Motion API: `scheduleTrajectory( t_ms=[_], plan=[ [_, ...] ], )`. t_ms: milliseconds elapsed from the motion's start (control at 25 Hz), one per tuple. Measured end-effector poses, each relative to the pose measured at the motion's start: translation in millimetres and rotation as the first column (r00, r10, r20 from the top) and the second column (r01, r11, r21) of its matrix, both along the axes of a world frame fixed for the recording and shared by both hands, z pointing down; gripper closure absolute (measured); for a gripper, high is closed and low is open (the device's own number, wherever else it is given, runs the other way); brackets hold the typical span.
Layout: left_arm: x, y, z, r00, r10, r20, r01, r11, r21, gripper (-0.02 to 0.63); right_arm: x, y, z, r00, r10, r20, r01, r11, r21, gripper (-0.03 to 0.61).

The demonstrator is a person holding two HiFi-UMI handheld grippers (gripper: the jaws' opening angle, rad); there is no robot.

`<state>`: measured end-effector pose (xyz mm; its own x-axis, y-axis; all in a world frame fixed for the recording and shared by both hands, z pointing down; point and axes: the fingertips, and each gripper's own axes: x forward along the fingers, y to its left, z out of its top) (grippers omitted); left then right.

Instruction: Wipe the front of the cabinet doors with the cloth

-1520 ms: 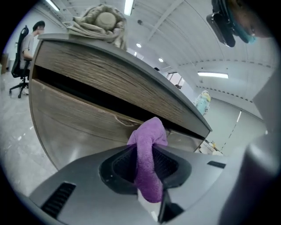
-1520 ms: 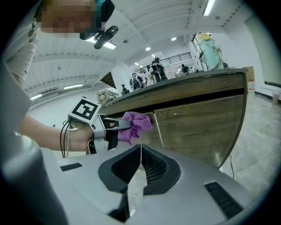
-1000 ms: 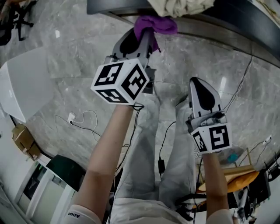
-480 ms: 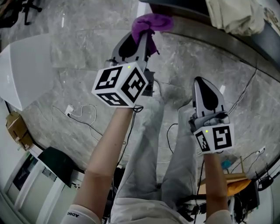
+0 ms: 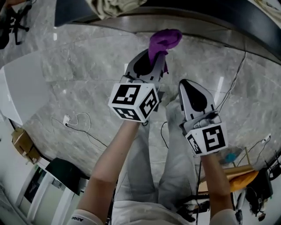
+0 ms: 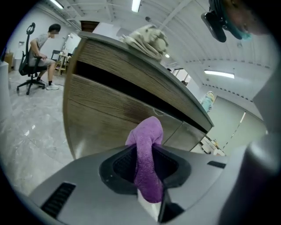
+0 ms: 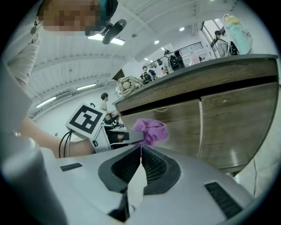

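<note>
Shifted rightward, the left gripper [image 5: 154, 58] clamps the cloth [image 5: 164, 38] near the cabinet [image 6: 101, 107]; right gripper [image 7: 140, 151] closed, empty.

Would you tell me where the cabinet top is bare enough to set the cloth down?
The dark cabinet top looks bare to the right of the beige bundle, above the purple cloth; the left end, around that bundle, is taken.
</note>
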<state>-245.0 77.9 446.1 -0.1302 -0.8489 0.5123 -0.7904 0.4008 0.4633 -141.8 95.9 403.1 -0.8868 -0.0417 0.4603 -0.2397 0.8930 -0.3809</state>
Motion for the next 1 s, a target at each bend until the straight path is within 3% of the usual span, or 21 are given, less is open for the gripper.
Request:
scheduleTrajectory(
  t_ms=[280,440,720,1000],
  plan=[
    [94.4,-105.8,26.6,0.990,0.139,-0.030,-0.139,0.990,-0.003,0.526,113.2,-77.8,36.2,0.983,0.167,-0.077,-0.168,0.986,-0.007,0.551],
    [113.7,-133.3,45.4,0.989,0.140,-0.036,-0.142,0.989,-0.032,0.526,153.6,-109.2,48.2,0.967,0.236,-0.093,-0.238,0.971,-0.011,0.551],
    [65.3,-129.9,55.6,0.997,0.074,-0.007,-0.074,0.994,-0.076,0.526,169.2,-126.6,53.7,0.942,0.322,-0.098,-0.324,0.946,-0.008,0.551],
    [-1.0,-87.8,48.8,0.999,0.039,0.031,-0.036,0.996,-0.084,0.526,103.5,-93.7,48.3,0.965,0.251,-0.080,-0.252,0.968,-0.003,0.551]
  ],
)
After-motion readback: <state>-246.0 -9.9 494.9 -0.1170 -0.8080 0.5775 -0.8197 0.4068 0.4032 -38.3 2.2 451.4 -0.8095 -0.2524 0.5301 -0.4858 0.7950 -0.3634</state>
